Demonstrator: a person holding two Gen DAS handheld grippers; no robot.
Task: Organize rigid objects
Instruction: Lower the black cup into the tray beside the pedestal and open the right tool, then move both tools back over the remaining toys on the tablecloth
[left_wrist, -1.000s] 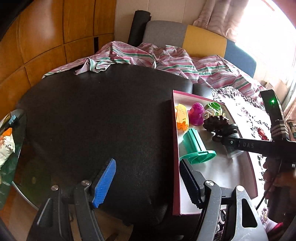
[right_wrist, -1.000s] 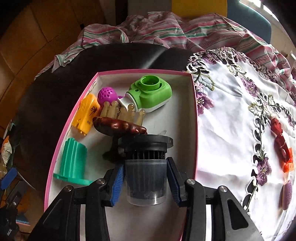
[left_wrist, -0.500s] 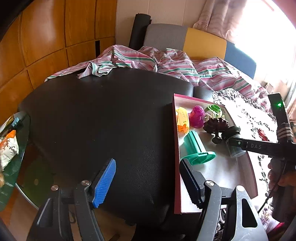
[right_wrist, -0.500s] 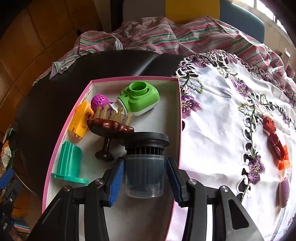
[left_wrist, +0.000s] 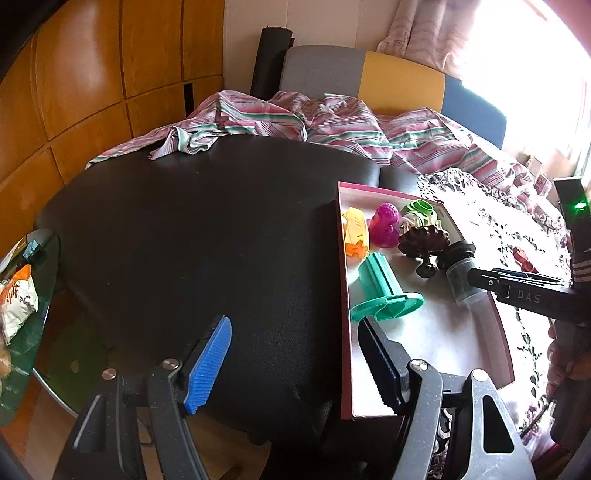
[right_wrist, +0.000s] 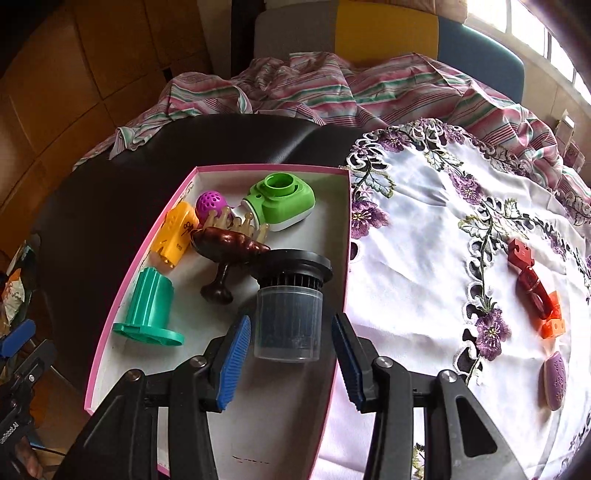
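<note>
We have just set the filter (right_wrist: 288, 306) in the pink box (right_wrist: 147, 254), by its right wall. Our right tongs (right_wrist: 290, 363) stand spread clear of it; our left tongs (left_wrist: 295, 365) hang spread, empty. Next we fetch the red toy (right_wrist: 532, 284) near the table's right edge.

A home living room: striped bedsheet (left_wrist: 332, 122) over a sofa, embroidered tablecloth (right_wrist: 443, 229), wood-panelled wall (left_wrist: 92, 74).

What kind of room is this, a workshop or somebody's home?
Most likely a home living or dining area: a table under an embroidered floral tablecloth, a striped cloth rumpled in front of an upholstered seat, wood wall panels and a curtained window.
</note>
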